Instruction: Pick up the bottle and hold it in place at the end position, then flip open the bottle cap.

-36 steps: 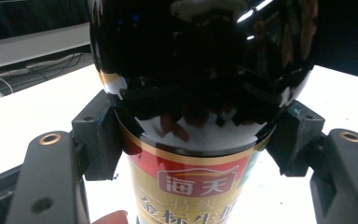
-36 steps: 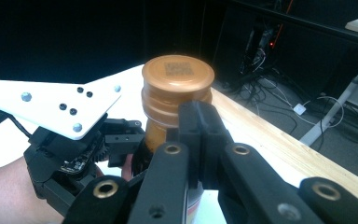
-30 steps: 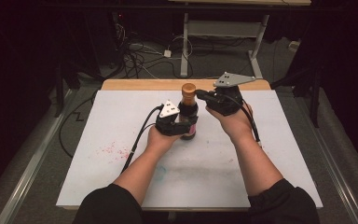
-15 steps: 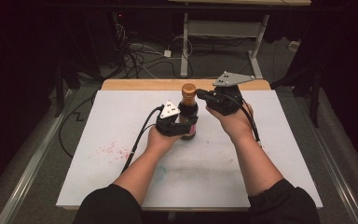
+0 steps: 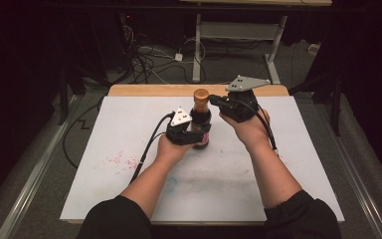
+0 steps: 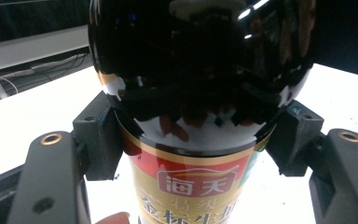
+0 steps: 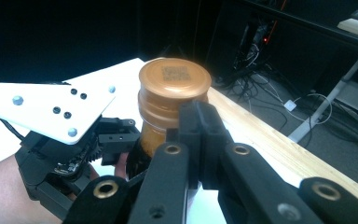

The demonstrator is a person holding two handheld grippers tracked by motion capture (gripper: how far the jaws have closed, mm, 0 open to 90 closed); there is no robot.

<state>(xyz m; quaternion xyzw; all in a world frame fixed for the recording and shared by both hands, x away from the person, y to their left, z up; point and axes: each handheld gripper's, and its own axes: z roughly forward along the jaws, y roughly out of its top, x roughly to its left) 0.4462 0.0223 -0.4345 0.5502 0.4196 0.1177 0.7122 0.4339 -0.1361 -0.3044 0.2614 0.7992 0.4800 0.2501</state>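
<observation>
— What does the high view give you?

— A dark soy sauce bottle (image 5: 200,124) stands upright on the white tabletop (image 5: 104,139), toward the far middle, near the bare wooden strip (image 5: 149,90) at the back edge. The left tongs (image 5: 195,130) grasp its body from the left; the right tongs (image 5: 214,101) reach in at the level of the copper-coloured cap (image 5: 201,94). Faint red speckles (image 5: 117,159) mark the tabletop to the left.

— And the left gripper view?

— The left tongs (image 6: 193,135) are clamped on the bottle (image 6: 196,84), one black pad pressed on each side of its glossy dark shoulder, just above the red-and-gold label (image 6: 191,186).

— The right gripper view?

— The cap (image 7: 175,81) sits just beyond the right tongs (image 7: 200,135), whose jaws lie drawn together with no gap between them — their tips touch the neck below the cap, or nearly so; I cannot tell which. They grip nothing. The left gripper's white plate (image 7: 51,112) shows at the left.
</observation>
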